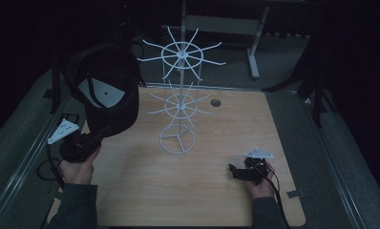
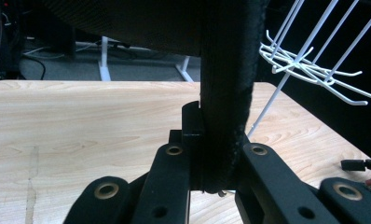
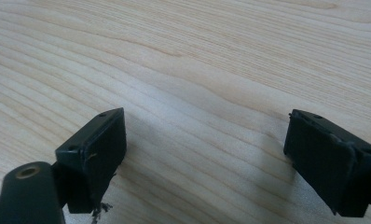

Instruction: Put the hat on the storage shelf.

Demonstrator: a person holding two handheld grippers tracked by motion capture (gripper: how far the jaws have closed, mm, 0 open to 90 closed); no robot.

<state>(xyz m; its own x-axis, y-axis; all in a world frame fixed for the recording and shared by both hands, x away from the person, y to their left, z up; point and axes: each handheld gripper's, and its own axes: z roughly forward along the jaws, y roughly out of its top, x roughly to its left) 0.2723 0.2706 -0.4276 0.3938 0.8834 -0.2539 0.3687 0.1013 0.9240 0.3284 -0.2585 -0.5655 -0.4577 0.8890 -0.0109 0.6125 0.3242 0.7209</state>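
We see a black cap (image 1: 109, 93) held up in the air over the left edge of the wooden tabletop (image 1: 202, 191), just left of a white wire display rack (image 1: 181, 100). The cap is dark fabric, its hollow inside turned toward the high camera, with a pale grey patch inside the crown. In the left claw view, a thick strip of the cap's black fabric (image 2: 225, 93) rises straight up from between the jaws, its edge stitched and slightly rough.

Our left claw (image 1: 95, 138) is pressed together on the cap's lower edge, pinching the fabric between both pads; the rest of the cap hangs above the claw, clear of the tabletop. The rack's white hooks (image 2: 314, 70) stand near the cap on the right of that view, not touching it.

Our right claw (image 1: 236, 171) rests low over the right part of the tabletop, well apart from the cap and the rack. Its jaws are spread wide, with bare wood grain between the pads (image 3: 99, 149) and nothing held.

We can read no brand, label or writing on the cap, the rack or the claws.
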